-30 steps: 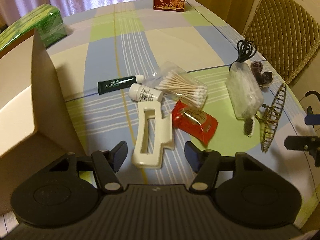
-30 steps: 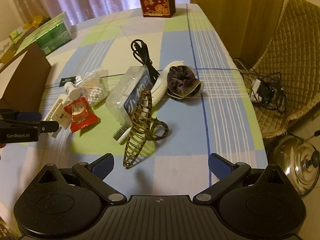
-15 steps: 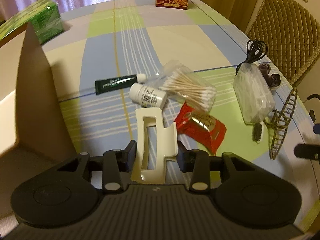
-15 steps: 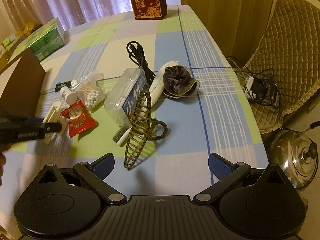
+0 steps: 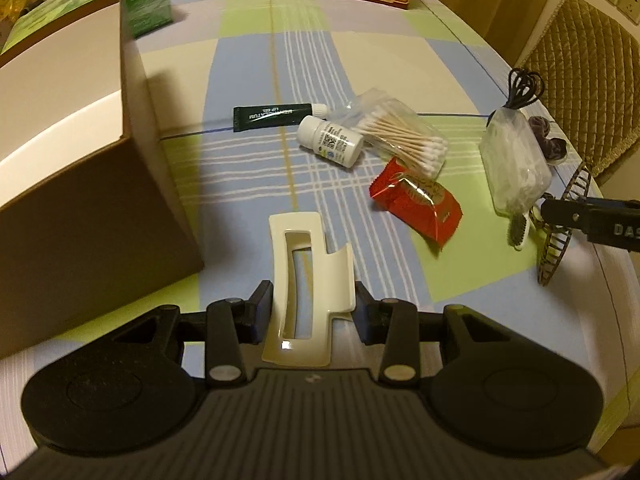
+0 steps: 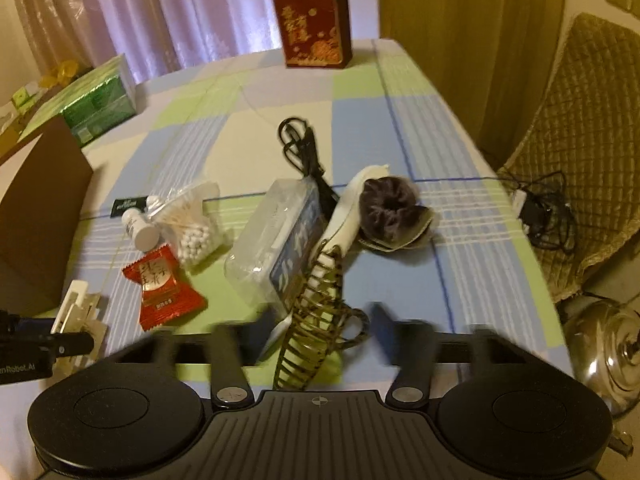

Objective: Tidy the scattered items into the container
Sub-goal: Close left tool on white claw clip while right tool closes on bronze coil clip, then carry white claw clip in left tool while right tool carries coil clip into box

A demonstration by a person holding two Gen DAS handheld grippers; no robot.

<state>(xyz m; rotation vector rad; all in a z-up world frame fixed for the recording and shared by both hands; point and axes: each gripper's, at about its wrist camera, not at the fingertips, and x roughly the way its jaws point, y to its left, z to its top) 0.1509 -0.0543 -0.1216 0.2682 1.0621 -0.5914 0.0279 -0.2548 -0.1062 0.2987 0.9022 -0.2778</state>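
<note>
My left gripper (image 5: 313,300) is shut on a cream hair claw (image 5: 308,276), which hangs just above the cloth beside the open cardboard box (image 5: 80,184). Ahead lie a green tube (image 5: 276,117), a white bottle (image 5: 330,146), a bag of cotton swabs (image 5: 404,136) and a red packet (image 5: 416,202). My right gripper (image 6: 324,320) has its blurred fingers pressed in on both sides of a brown hair claw (image 6: 316,320). Behind that lie a clear plastic case (image 6: 276,240), a dark scrunchie (image 6: 388,208) and a black cable (image 6: 300,148).
A red gift box (image 6: 312,28) stands at the table's far end and a green carton (image 6: 96,100) at the back left. A quilted chair (image 6: 580,152) with tangled cables (image 6: 544,212) sits right of the table. A steel pot (image 6: 604,356) is on the floor.
My left gripper shut on the cream claw and lifted it off the cloth. My right gripper dropped to the brown claw and its fingers came in from wide open.
</note>
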